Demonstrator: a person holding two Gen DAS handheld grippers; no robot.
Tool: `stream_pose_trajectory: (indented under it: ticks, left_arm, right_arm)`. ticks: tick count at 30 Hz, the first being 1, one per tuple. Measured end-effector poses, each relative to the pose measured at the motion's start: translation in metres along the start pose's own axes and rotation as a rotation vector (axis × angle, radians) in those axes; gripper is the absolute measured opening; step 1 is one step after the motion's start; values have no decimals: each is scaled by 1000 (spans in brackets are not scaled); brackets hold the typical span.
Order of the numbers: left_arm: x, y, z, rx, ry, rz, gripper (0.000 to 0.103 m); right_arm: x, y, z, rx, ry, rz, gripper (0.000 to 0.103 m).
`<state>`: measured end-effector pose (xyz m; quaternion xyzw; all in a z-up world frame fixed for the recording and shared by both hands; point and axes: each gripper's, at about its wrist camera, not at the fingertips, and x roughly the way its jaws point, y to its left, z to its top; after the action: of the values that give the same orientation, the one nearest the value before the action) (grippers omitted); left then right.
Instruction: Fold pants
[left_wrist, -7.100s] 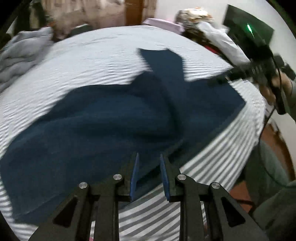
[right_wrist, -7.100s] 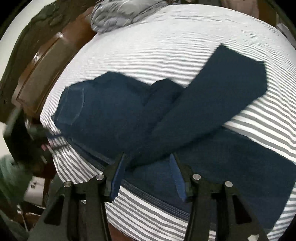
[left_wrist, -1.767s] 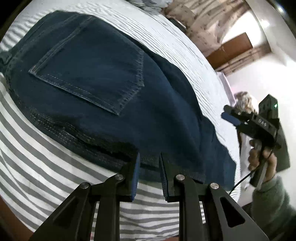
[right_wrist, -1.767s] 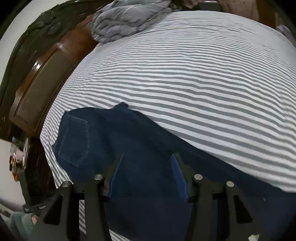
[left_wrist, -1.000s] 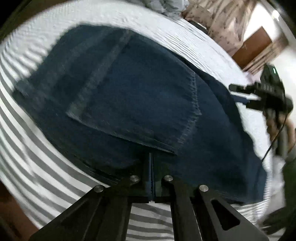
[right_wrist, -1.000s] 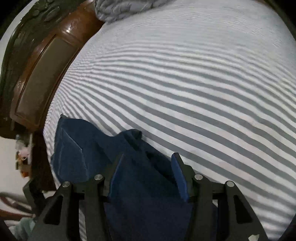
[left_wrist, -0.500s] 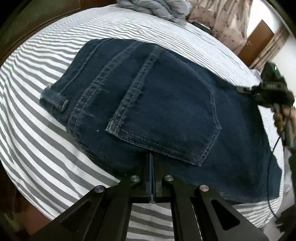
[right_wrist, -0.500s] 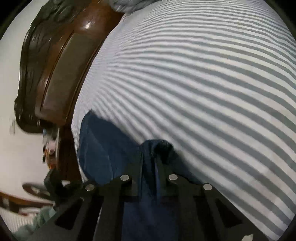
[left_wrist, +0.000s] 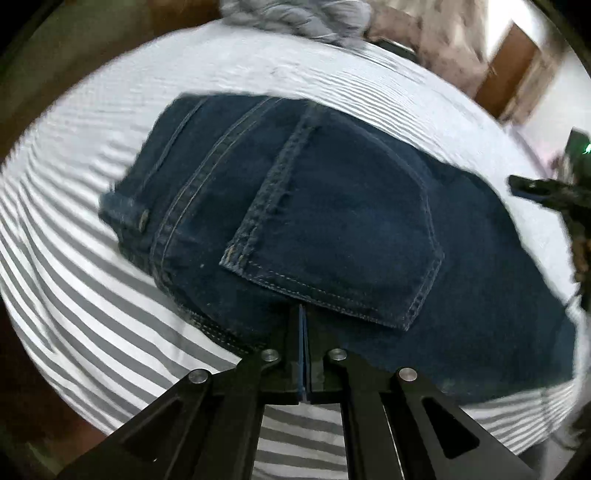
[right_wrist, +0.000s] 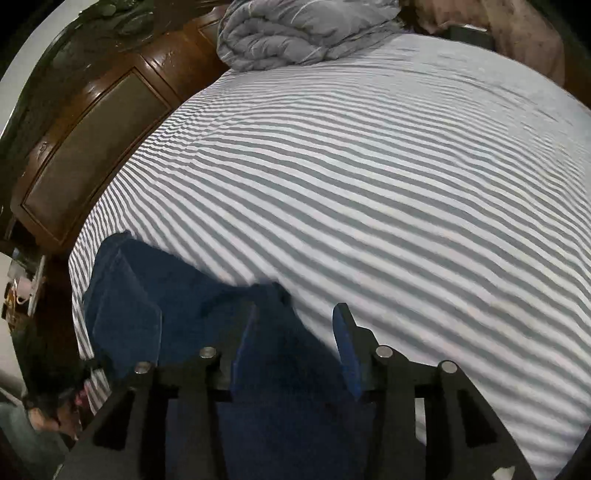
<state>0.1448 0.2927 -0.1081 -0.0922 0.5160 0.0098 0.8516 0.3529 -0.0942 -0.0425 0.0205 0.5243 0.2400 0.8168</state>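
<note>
**Inspector:** Denim, dark blue: the pants (left_wrist: 332, 221) lie folded into a compact bundle at the near left corner of the striped bed sheet (left_wrist: 92, 314), back pocket (left_wrist: 343, 236) uppermost.

**Clerk:** And the grippers?

**Inspector:** The left gripper (left_wrist: 302, 332) has its jaws pressed together at the bundle's near edge, just below the pocket; whether cloth sits between them I cannot tell. The right gripper (right_wrist: 291, 332) stands wide over the bundle's far right corner, holding nothing.

**Clerk:** The governing relation?

**Inspector:** The bundle's long axis runs left to right between the two grippers. The left one sits at the waistband end. In my judgement, any last fold crosses that axis.
</note>
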Motion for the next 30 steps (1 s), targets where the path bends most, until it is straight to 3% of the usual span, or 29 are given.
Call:
stream_pose_trajectory:
  ticks: [2, 5, 7, 10, 13, 16, 18, 21, 22, 26, 30]
  left_arm:
    - [-10, -21, -3, 84, -29, 63, 3]
    - [-27, -47, -10, 175, -78, 82, 3]
    - [-36, -66, -14, 230, -118, 77, 3]
    - [-32, -90, -22, 291, -104, 26, 4]
    - [-12, -107, -28, 350, -56, 48, 4]
    - [11, -98, -34, 321, 16, 88, 4]
    - [8, -96, -31, 281, 1, 84, 4]
    - [0, -106, -31, 281, -15, 100, 4]
    - [-8, -115, -32, 291, -27, 76, 4]
    - [-32, -154, -32, 353, -92, 9, 4]
    - [-37, -209, -37, 395, -88, -107, 11]
  right_arm:
    - [-10, -8, -23, 18, 8, -50, 41]
    - [-21, -27, -64, 50, 32, -118, 41]
    - [-30, -35, -89, 91, 31, -114, 41]
    - [-40, -40, -120, 103, 31, -129, 41]
    - [-53, -41, -156, 110, 34, -143, 41]
    - [-64, -53, -189, 129, 60, -168, 39]
    - [-75, -75, -210, 178, 68, -178, 34]
    - [-99, -108, -230, 271, 51, -175, 35]
    - [-112, -123, -235, 303, 41, -212, 39]
    - [-166, -175, -254, 414, -33, -234, 39]
    - [-225, -236, -280, 591, -132, -209, 42]
